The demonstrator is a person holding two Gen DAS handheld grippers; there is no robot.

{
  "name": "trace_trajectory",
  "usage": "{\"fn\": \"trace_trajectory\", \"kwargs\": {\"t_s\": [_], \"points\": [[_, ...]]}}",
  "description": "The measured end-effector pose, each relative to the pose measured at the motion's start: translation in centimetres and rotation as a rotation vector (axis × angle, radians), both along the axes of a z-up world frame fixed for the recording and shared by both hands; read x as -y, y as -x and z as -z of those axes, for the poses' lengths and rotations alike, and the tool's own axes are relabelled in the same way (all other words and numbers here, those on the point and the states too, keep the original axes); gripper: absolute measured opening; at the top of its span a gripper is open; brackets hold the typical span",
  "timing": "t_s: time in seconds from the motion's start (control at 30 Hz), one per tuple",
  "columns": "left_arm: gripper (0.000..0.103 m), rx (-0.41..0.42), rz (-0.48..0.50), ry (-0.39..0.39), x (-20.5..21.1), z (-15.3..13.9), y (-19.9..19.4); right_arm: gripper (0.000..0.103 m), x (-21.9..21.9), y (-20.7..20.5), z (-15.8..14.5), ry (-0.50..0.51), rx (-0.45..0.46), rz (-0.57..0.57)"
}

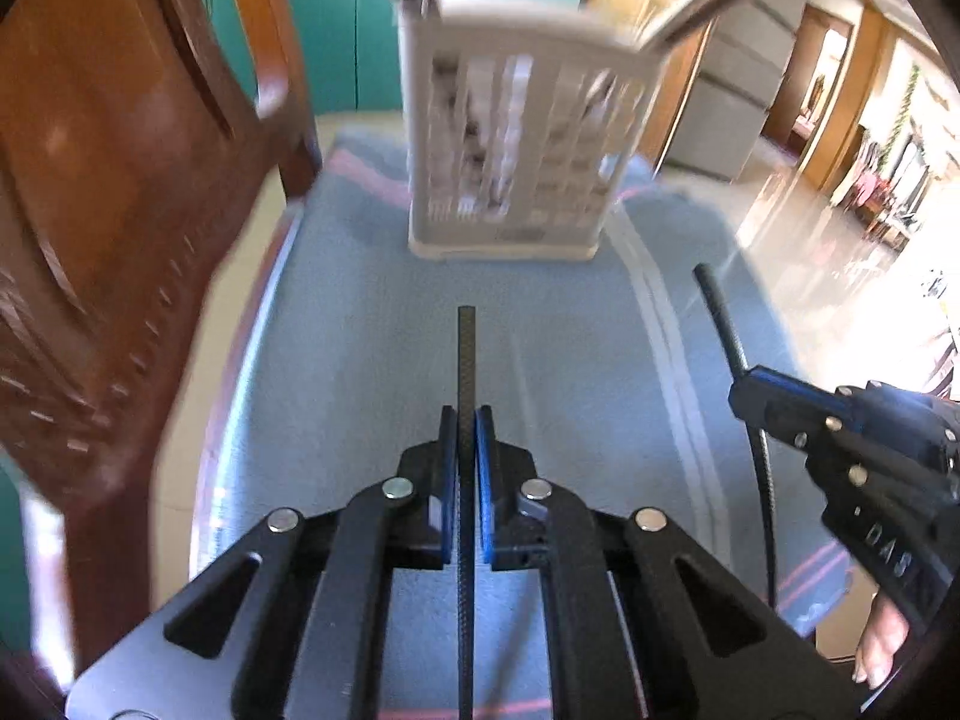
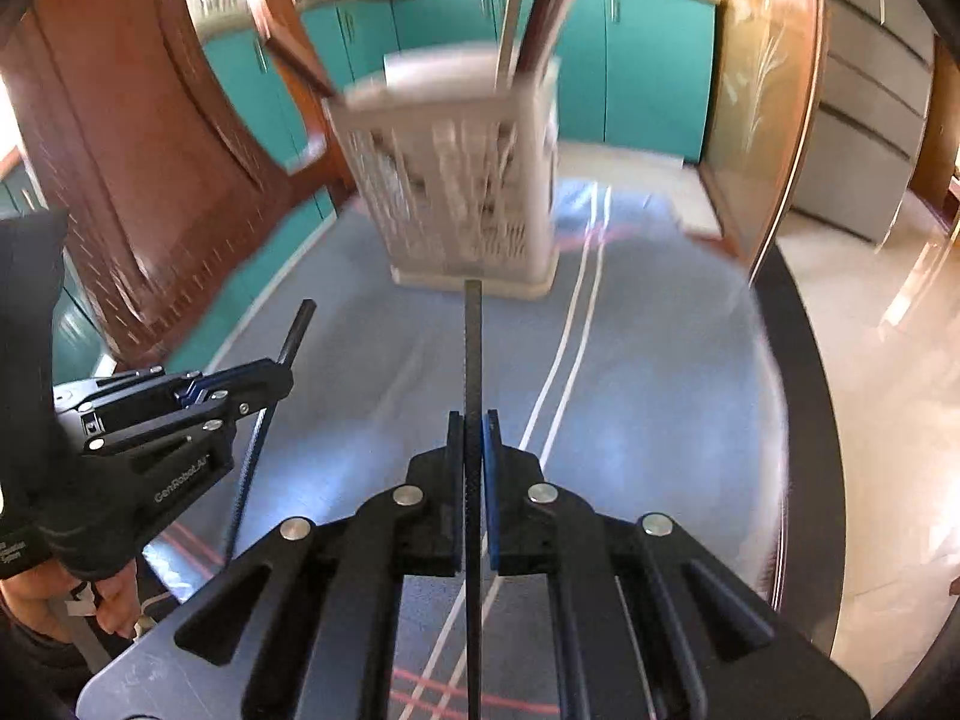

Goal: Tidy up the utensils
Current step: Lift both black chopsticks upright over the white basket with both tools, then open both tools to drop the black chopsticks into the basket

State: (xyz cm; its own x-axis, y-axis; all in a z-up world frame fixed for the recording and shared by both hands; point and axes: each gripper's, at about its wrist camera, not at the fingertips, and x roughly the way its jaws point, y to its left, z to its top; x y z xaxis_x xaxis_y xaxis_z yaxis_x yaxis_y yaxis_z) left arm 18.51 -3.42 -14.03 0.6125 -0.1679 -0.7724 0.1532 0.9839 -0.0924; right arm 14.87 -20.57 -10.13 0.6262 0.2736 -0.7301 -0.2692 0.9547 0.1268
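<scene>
A white slotted utensil holder [image 1: 516, 150] [image 2: 462, 192] stands upright at the far end of the blue cloth, with several long utensils sticking out of its top. My left gripper [image 1: 467, 420] [image 2: 282, 378] is shut on a thin black chopstick [image 1: 466, 354] [image 2: 298, 330] that points forward toward the holder. My right gripper [image 2: 474, 420] [image 1: 744, 396] is shut on a second black chopstick [image 2: 473, 348] [image 1: 723, 318]. Both grippers hang above the cloth, short of the holder, with the left one to the left of the right one.
A blue tablecloth [image 1: 372, 330] with pale and pink stripes covers the table. A brown wooden chair back [image 1: 120, 180] rises close on the left. The table's dark rim [image 2: 804, 360] curves along the right, with a glossy floor beyond. Teal cabinets [image 2: 648, 72] stand behind.
</scene>
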Motion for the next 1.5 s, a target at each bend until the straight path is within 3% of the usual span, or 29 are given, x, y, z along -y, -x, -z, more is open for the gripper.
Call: {"fn": "trace_trajectory", "kwargs": {"t_s": [0.13,0.4,0.63,0.77,0.9,1.03,1.23,1.5], "points": [[0.007,0.107,0.022,0.04,-0.6,-4.9,2.3,0.007,1.7,2.1,-4.3,-0.029,0.102,0.007],[0.007,0.29,0.061,0.111,-2.0,-14.4,4.6,0.007,2.6,2.4,-12.8,-0.063,0.281,-0.013],[0.007,0.489,0.028,0.115,-2.1,-24.2,3.1,0.007,1.9,-0.1,-19.8,-0.119,0.444,-0.01],[0.007,0.539,-0.025,0.149,-2.2,-27.4,0.8,0.007,1.1,-2.3,-22.8,-0.135,0.531,0.031],[0.007,0.588,-0.107,0.154,-2.2,-27.3,-2.3,0.007,-0.3,-4.6,-22.3,-0.094,0.579,0.077],[0.007,0.561,-0.165,0.125,-2.2,-24.6,-4.9,0.006,-1.1,-7.1,-19.0,-0.087,0.524,0.065],[0.007,0.462,-0.153,0.082,-1.7,-19.2,-7.6,0.006,-1.2,-8.7,-14.2,-0.079,0.432,0.056],[0.008,0.474,-0.123,0.025,-0.5,-17.8,-6.7,0.01,-0.5,-8.2,-12.4,-0.098,0.395,0.062]]}}
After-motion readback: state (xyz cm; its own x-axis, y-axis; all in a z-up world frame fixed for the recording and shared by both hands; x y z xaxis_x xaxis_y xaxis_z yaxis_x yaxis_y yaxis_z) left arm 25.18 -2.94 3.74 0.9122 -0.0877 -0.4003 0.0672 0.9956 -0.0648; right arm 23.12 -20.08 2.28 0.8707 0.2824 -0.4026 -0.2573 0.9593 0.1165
